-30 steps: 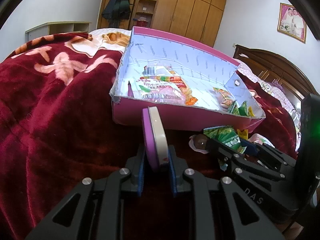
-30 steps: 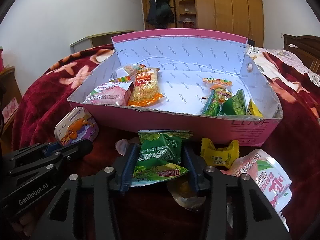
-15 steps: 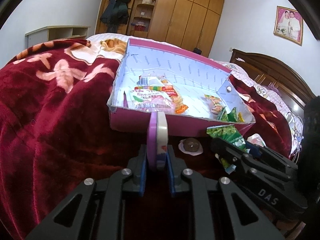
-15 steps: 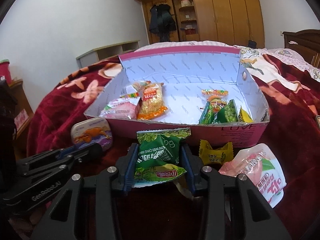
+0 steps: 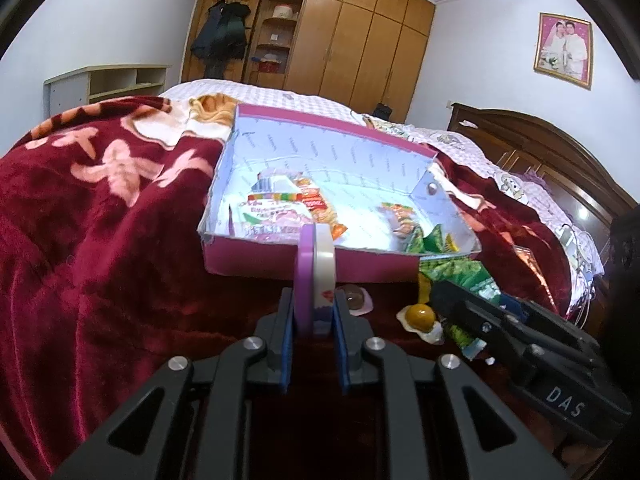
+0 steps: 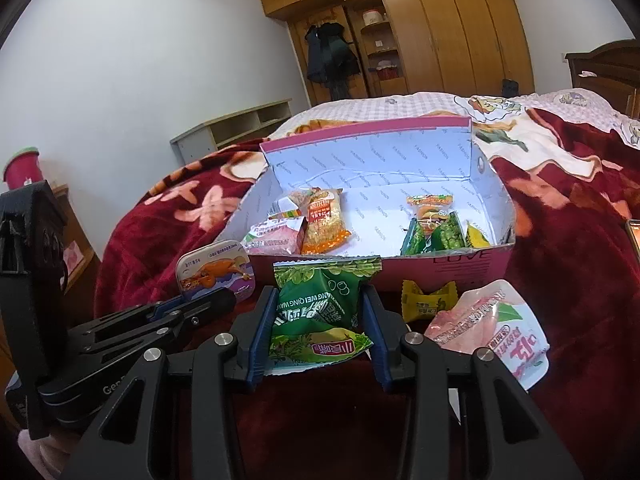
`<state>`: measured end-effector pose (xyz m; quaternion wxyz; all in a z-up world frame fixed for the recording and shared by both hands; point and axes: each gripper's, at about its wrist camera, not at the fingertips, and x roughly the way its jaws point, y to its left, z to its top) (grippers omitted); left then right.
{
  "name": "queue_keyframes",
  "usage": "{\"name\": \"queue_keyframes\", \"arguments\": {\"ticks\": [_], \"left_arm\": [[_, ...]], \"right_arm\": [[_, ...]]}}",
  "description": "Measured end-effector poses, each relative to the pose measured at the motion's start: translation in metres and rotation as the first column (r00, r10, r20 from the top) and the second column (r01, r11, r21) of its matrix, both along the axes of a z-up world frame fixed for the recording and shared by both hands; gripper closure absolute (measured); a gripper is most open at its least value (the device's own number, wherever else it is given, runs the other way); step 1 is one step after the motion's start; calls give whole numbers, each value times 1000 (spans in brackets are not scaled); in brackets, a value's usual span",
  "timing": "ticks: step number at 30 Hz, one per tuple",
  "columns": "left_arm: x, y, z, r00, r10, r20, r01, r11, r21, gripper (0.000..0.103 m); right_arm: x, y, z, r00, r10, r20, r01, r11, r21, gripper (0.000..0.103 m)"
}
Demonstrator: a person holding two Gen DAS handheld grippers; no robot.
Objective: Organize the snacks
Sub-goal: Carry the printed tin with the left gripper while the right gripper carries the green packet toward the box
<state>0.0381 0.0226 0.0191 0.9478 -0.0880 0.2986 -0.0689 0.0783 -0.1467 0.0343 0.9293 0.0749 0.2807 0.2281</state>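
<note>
Tongs, left [image 5: 314, 314]: clamped on a flat purple-and-white tin [image 5: 315, 276], held on edge, upright, in front of the near wall of the pink box [image 5: 256, 260]. In the right wrist view the tin's lid [image 6: 218, 276] shows an orange cartoon print, with the left tongs [image 6: 216, 306] gripping its lower edge.

Tongs, right [image 6: 320, 320]: closed on a green snack packet [image 6: 320, 312], both pads pressing its sides; the packet stands clear of the bed, just short of the box's near wall.

Pink box, open, white printed lining, lying on a dark red floral blanket [image 5: 100, 240]. Contents, left group: pink-and-white packet [image 6: 276, 236], orange noodle-type packet [image 6: 324, 220], a striped sweet wrapper behind them. Right group: orange packet [image 6: 430, 210] over small green packets [image 6: 436, 238], one yellow packet [image 6: 476, 236] at the right wall.

Loose on the blanket, outside the box: yellow wrapped sweet [image 6: 428, 300], pink-and-white pouch [image 6: 488, 328] to its right, a clear cup holding a brown-yellow ball [image 5: 420, 316], a second cup [image 5: 356, 298] just beside the tin.

Background: wooden wardrobe [image 5: 360, 44], framed photograph [image 5: 564, 50].
</note>
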Motion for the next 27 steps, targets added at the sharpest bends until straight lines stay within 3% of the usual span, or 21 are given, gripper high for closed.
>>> {"name": "queue_keyframes", "arguments": {"ticks": [10, 27], "left_arm": [[-1, -12, 18, 999, -26, 39, 26, 1000, 6, 85], [40, -35, 43, 993, -78, 84, 75, 997, 36, 85]], "right_arm": [[-7, -11, 14, 999, -5, 32, 4, 1000, 12, 60], [7, -27, 37, 996, -38, 83, 39, 999, -13, 60]]}}
